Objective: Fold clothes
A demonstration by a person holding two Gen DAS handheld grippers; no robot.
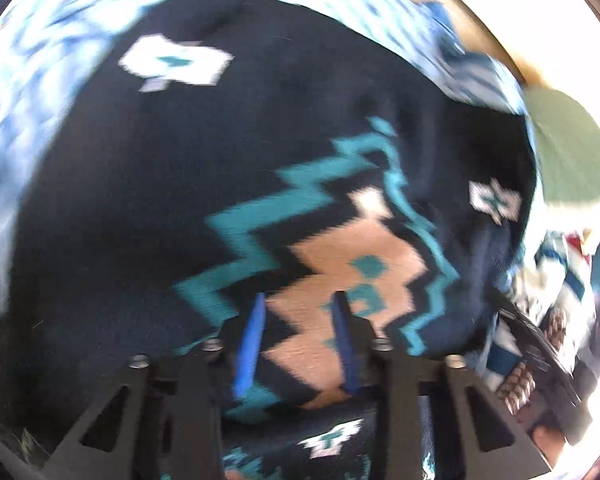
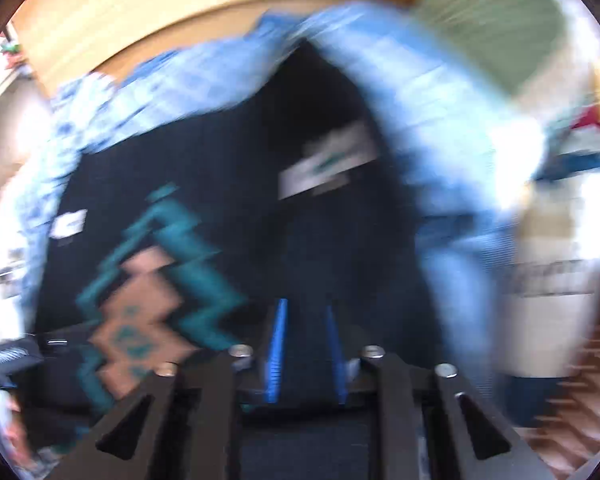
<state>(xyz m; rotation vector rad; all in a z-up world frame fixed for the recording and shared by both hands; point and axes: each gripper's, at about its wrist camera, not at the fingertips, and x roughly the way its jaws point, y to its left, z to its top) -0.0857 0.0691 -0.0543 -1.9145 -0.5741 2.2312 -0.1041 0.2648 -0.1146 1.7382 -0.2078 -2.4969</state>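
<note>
Mostly, the left wrist view is smeared by motion, yet a dark navy sweater (image 1: 228, 184) with a teal zigzag and a tan diamond fills the middle. Blue-and-white cloth (image 1: 32, 92) rings it from seven to one o'clock, and a green patch (image 1: 568, 148) sits at three, its nature unclear. At four o'clock the other tool shows only as a dark blur. The left gripper (image 1: 300, 300) stands at six o'clock, its blue pads a narrow gap apart over the sweater; whether they pinch fabric I cannot tell.

Blur is heavier in the right wrist view. The sweater lies centre and left, the pale cloth arches above. The right gripper (image 2: 305, 308) at six o'clock is nearly closed, with dark fabric between its pads; a grip cannot be confirmed.
</note>
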